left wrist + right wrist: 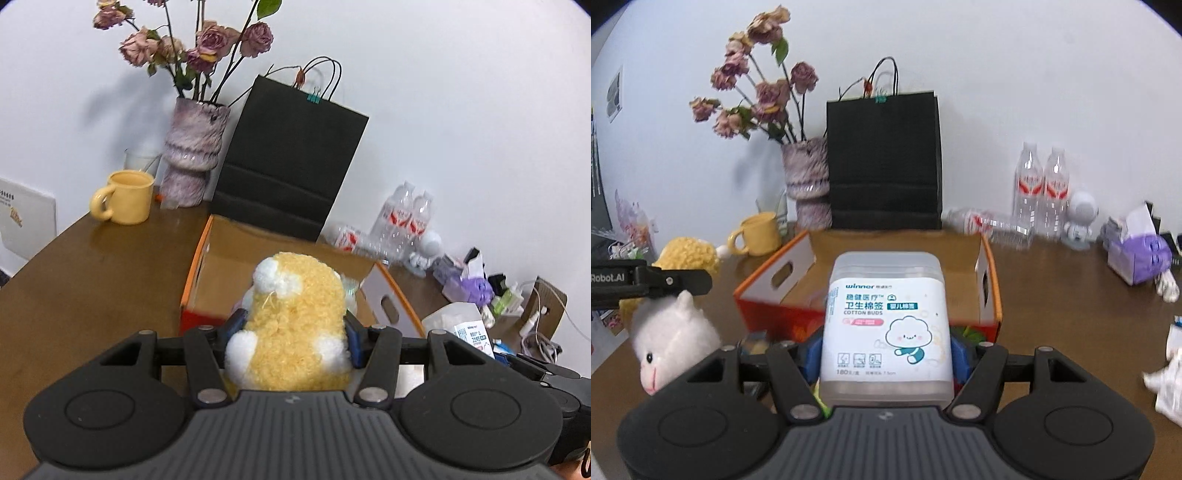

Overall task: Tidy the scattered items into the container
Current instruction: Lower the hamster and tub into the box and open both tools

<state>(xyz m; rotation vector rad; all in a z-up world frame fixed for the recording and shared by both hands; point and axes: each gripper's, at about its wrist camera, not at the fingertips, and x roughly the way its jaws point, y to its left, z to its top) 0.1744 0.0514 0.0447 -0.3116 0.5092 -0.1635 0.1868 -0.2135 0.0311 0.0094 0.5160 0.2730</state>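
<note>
Fluff is squashing between the left gripper (pixel 293 332) pads: plush toy (pixel 291 325), light, soft. Right gripper (pixel 886 354) is pinching the cotton bud box (pixel 886 321), rigid, slick, sides gripped.

We see a yellow plush toy (pixel 291 317) and a cotton bud box (pixel 886 325) held above the orange-rimmed cardboard box (pixel 991 280).

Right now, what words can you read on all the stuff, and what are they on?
"winner" – top of the label on the cotton bud box.
"卫生棉签" and "COTTON BUDS" – same label, middle.
"180" – bottom of that label; the print beside it is too small to read.
"Robot.AI" – side of the left gripper.
White card and water bottles: print too blurred.
</note>
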